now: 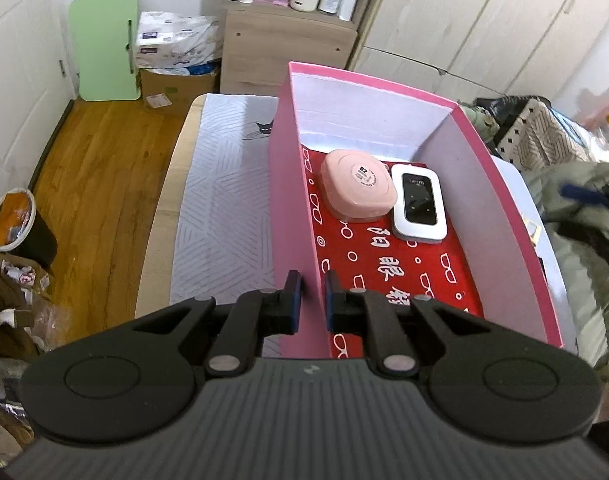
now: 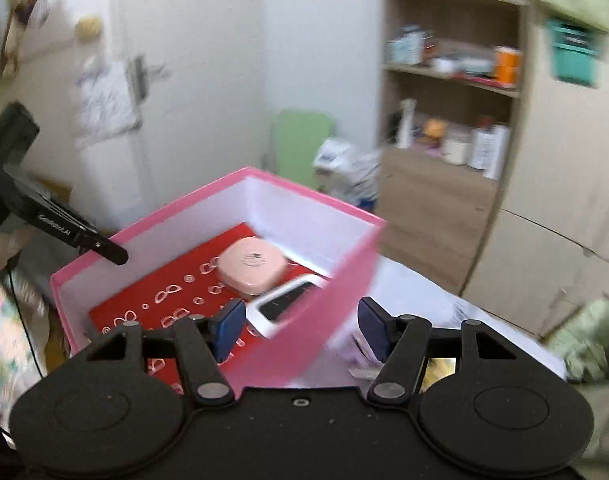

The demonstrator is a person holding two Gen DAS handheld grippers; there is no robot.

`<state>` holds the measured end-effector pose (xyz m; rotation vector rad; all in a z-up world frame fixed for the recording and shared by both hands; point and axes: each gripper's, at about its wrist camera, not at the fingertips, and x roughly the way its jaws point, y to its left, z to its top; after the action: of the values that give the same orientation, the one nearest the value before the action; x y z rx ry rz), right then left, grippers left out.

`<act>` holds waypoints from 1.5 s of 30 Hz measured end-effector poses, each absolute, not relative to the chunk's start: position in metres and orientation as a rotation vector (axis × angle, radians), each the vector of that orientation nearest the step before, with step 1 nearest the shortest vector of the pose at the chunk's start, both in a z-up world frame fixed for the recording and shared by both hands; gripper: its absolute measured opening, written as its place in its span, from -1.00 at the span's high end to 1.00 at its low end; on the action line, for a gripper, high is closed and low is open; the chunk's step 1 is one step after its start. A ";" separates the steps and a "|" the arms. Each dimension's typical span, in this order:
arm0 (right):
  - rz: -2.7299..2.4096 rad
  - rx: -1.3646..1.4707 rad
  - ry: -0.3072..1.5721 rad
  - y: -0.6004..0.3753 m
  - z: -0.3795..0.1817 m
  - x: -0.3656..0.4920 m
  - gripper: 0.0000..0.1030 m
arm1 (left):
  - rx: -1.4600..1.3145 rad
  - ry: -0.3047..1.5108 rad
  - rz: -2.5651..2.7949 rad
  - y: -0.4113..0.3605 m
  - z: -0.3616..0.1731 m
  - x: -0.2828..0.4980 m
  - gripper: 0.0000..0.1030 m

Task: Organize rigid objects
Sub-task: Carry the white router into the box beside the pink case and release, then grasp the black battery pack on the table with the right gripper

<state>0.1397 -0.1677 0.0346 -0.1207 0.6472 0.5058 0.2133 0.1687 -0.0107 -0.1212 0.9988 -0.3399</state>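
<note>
A pink box (image 1: pixel 288 184) with white inner walls and a red patterned floor stands on the table. Inside lie a pink rounded case (image 1: pixel 358 190) and a white pocket device with a black screen (image 1: pixel 418 208), side by side at the far end. My left gripper (image 1: pixel 313 300) is shut on the box's left wall, one finger on each side. In the right wrist view the box (image 2: pixel 336 292) is blurred; my right gripper (image 2: pixel 298 326) is open and straddles its near wall. The pink case (image 2: pixel 252 266) and white device (image 2: pixel 284 304) show there too. The left gripper's body (image 2: pixel 44 220) shows at the left.
A pale patterned cloth (image 1: pixel 224 208) covers the table left of the box. A wooden shelf unit (image 1: pixel 288 36) with bottles stands behind. A green folding table (image 1: pixel 106 46), cardboard boxes and a bin (image 1: pixel 20 224) are on the wooden floor at left. Clothes (image 1: pixel 576 208) pile at right.
</note>
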 end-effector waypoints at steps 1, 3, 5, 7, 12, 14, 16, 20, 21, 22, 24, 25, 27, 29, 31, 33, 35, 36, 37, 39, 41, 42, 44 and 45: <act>0.473 -0.090 0.649 -0.180 0.030 0.130 -0.35 | -0.117 0.995 -0.330 0.167 -0.010 0.213 0.81; 0.429 -0.054 0.653 -0.198 0.020 0.113 -0.37 | -0.109 0.991 -0.305 0.164 -0.010 0.210 0.82; 0.388 -0.015 0.682 -0.214 0.006 0.102 -0.41 | -0.117 0.992 -0.280 0.161 -0.009 0.209 0.82; 0.330 0.030 0.706 -0.224 -0.011 0.095 -0.53 | -0.131 0.991 -0.264 0.161 -0.009 0.208 0.82; 0.169 0.117 0.704 -0.233 -0.048 0.083 -0.67 | -0.167 0.992 -0.241 0.163 -0.009 0.208 0.82; 0.121 0.174 0.681 -0.234 -0.060 0.081 -0.80 | -0.176 0.992 -0.236 0.164 -0.009 0.208 0.82; 0.047 0.216 0.664 -0.237 -0.071 0.076 -0.83 | -0.180 0.991 -0.233 0.165 -0.009 0.208 0.82; -0.035 0.217 0.666 -0.232 -0.089 0.076 -0.84 | -0.178 0.991 -0.229 0.164 -0.009 0.208 0.82; -0.036 0.211 0.678 -0.230 -0.093 0.079 -0.85 | -0.175 0.989 -0.227 0.164 -0.009 0.207 0.82; -0.044 0.199 0.687 -0.227 -0.096 0.081 -0.86 | -0.172 0.987 -0.225 0.163 -0.009 0.207 0.82; -0.054 0.189 0.686 -0.223 -0.100 0.084 -0.96 | -0.170 0.984 -0.225 0.163 -0.010 0.207 0.82; -0.063 0.173 0.678 -0.219 -0.102 0.086 -0.96 | -0.170 0.983 -0.226 0.164 -0.010 0.206 0.81; -0.079 0.141 0.671 -0.210 -0.106 0.091 -0.99 | -0.174 0.983 -0.226 0.164 -0.010 0.206 0.81; -0.106 0.107 0.680 -0.203 -0.106 0.094 -1.00 | -0.184 0.985 -0.229 0.166 -0.010 0.206 0.82; -0.124 0.122 0.689 -0.201 -0.104 0.098 -1.00 | -0.182 0.983 -0.230 0.166 -0.010 0.206 0.82; -0.135 0.127 0.710 -0.201 -0.102 0.102 -1.00 | -0.184 0.985 -0.233 0.166 -0.010 0.206 0.82; -0.136 0.128 0.725 -0.202 -0.100 0.106 -1.00 | -0.183 0.984 -0.237 0.168 -0.009 0.206 0.82; -0.130 0.124 0.731 -0.203 -0.100 0.107 -1.00 | -0.183 0.984 -0.237 0.168 -0.010 0.206 0.82; -0.126 0.126 0.741 -0.204 -0.099 0.108 -1.00 | -0.183 0.985 -0.239 0.168 -0.010 0.206 0.82; -0.117 0.127 0.764 -0.206 -0.098 0.110 -1.00 | -0.180 0.985 -0.241 0.168 -0.010 0.207 0.82; -0.096 0.117 0.779 -0.208 -0.096 0.111 -1.00 | -0.176 0.984 -0.241 0.167 -0.010 0.207 0.82; -0.079 0.112 0.784 -0.210 -0.096 0.110 -0.99 | -0.177 0.985 -0.242 0.168 -0.010 0.208 0.82; -0.069 0.130 0.783 -0.217 -0.093 0.107 -0.88 | -0.182 0.987 -0.246 0.167 -0.010 0.209 0.82; -0.052 0.141 0.795 -0.220 -0.092 0.107 -0.88 | -0.181 0.987 -0.245 0.167 -0.010 0.209 0.82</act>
<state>0.1066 -0.2200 -0.0921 0.1412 0.7954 -0.0517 0.2088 0.1674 -0.0103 -0.1811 0.9866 -0.2447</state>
